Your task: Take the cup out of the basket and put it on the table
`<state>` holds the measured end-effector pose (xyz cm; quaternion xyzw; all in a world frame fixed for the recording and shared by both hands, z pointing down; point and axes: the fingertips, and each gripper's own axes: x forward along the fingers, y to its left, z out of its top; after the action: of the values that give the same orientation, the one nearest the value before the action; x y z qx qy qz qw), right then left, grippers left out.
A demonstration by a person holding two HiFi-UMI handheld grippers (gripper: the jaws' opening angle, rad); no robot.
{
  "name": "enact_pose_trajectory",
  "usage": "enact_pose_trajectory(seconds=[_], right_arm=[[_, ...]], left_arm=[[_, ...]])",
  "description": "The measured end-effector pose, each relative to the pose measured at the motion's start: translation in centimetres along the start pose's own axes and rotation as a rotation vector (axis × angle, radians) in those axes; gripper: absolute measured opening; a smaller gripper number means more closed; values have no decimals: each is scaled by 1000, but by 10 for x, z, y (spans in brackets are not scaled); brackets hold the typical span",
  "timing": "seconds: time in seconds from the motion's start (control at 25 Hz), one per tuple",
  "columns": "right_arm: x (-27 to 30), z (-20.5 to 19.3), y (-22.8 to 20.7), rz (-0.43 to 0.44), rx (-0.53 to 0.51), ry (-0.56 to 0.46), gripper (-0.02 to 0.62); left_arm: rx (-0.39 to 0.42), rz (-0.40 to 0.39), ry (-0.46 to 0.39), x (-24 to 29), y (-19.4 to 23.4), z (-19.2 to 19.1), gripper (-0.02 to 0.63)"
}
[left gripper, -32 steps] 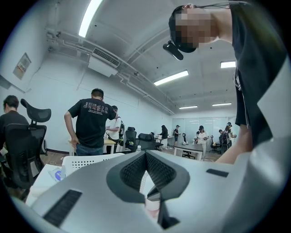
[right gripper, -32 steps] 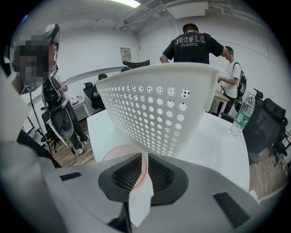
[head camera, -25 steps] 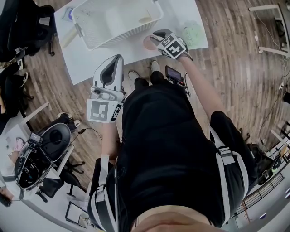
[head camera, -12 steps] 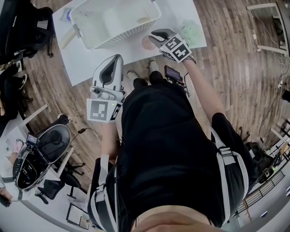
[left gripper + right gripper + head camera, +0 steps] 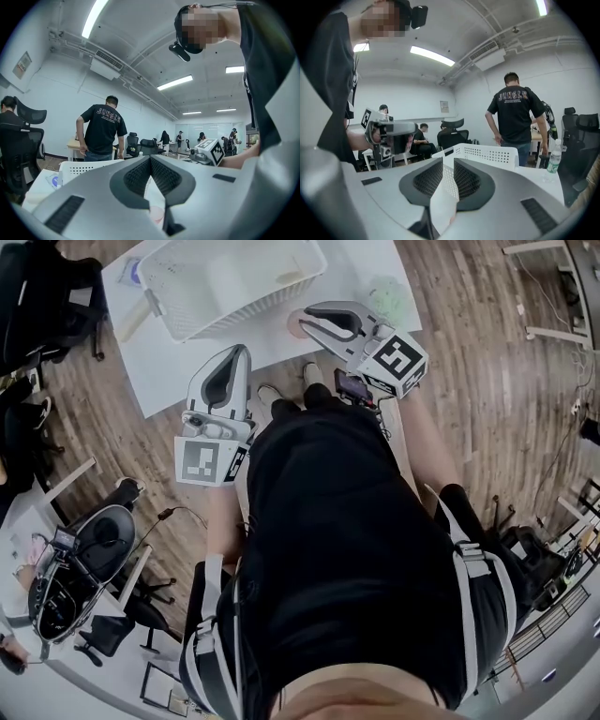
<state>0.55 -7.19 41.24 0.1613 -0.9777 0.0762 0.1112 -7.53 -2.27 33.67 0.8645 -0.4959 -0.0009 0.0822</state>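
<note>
Upward and off the table goes the right gripper (image 5: pixel 307 319), jaws a narrow slit apart and empty, with the small pale-pink cup (image 5: pixel 294 329) now on the white table (image 5: pixel 187 371) just below its tips. The cup looks light, stiff and smooth, best pinched gently across its rim. The left gripper (image 5: pixel 242 350) waits closed and empty, while the white perforated plastic basket (image 5: pixel 253 306) and a crumpled green wad (image 5: pixel 386 294) flank the cup.

Wooden plank floor (image 5: pixel 487 381), black office chair (image 5: pixel 89 559) low at the left, person in a black T-shirt (image 5: pixel 515 117) standing with back turned, clear water bottle (image 5: pixel 553 161) nearby, long ceiling light strips (image 5: pixel 174 82), overhead air-conditioning unit (image 5: pixel 107 65)
</note>
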Motion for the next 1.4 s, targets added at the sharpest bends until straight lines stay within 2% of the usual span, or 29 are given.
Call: enact_pose_trajectory(seconds=[0.24, 0.44, 0.88, 1.04, 1.4], right_arm=[[-17, 54, 28, 19, -50, -127, 80], [-21, 73, 36, 24, -79, -196, 20], [-22, 74, 36, 10, -76, -196, 20], [-19, 75, 36, 8, -76, -194, 20], [-16, 70, 34, 23, -80, -167, 20]], left_arm=[[5, -15, 0, 0, -8, 3, 20], [15, -22, 0, 2, -10, 2, 20], [62, -39, 21, 0, -14, 0, 20], [15, -39, -28, -4, -8, 8, 20], [18, -27, -29, -3, -6, 8, 20]])
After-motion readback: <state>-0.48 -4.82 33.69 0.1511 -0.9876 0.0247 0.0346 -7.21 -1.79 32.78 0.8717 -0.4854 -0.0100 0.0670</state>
